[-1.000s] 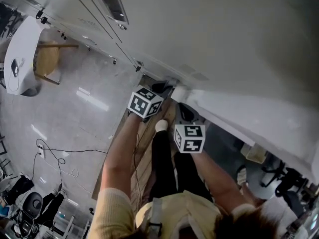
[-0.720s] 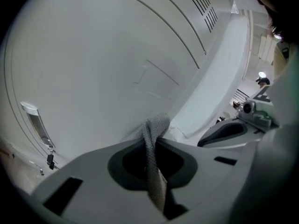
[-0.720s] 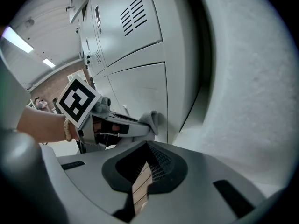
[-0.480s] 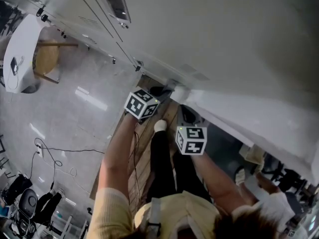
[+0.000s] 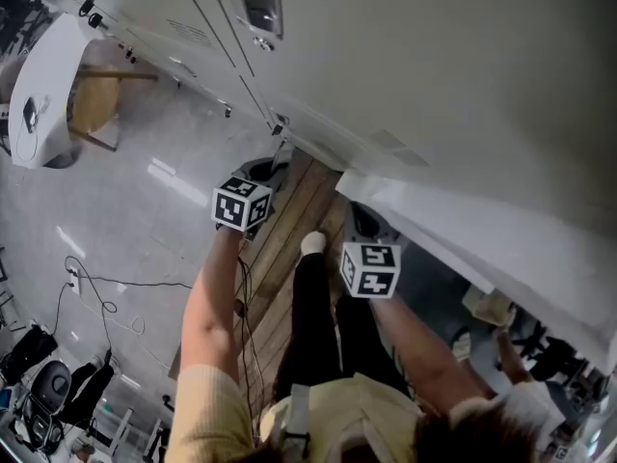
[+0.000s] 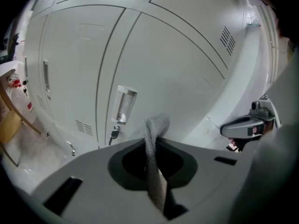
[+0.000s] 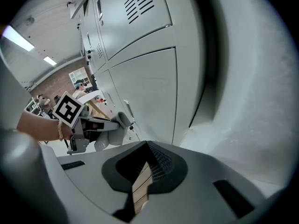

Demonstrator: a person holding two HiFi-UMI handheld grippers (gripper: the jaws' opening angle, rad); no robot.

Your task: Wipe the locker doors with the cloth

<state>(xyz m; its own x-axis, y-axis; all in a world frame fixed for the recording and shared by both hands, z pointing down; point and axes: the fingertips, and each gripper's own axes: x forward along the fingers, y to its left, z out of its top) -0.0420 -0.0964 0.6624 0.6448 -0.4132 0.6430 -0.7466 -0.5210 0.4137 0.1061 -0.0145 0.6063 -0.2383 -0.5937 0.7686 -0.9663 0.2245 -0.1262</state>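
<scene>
Pale grey metal locker doors [image 6: 159, 64] fill the far side of the scene, standing over a glossy grey floor [image 5: 145, 220] on the left and a strip of brown wooden floorboards [image 5: 289, 230] under the person's legs. The left hand-held gripper [image 5: 262, 174] is clamped on a grey knitted cloth [image 6: 155, 129], whose folded end sticks out past the jaws in front of a lower door, just right of that door's recessed silver handle [image 6: 124, 104] and the small key [image 6: 113, 134] below it; contact with the door cannot be told. The right hand-held gripper [image 5: 359, 222] sits to the right, near a white panel [image 5: 463, 230], its jaws close together with nothing held between them. At the far left stands a light wooden chair [image 5: 92, 114], and black cables [image 5: 106, 297] trail over the grey floor.
</scene>
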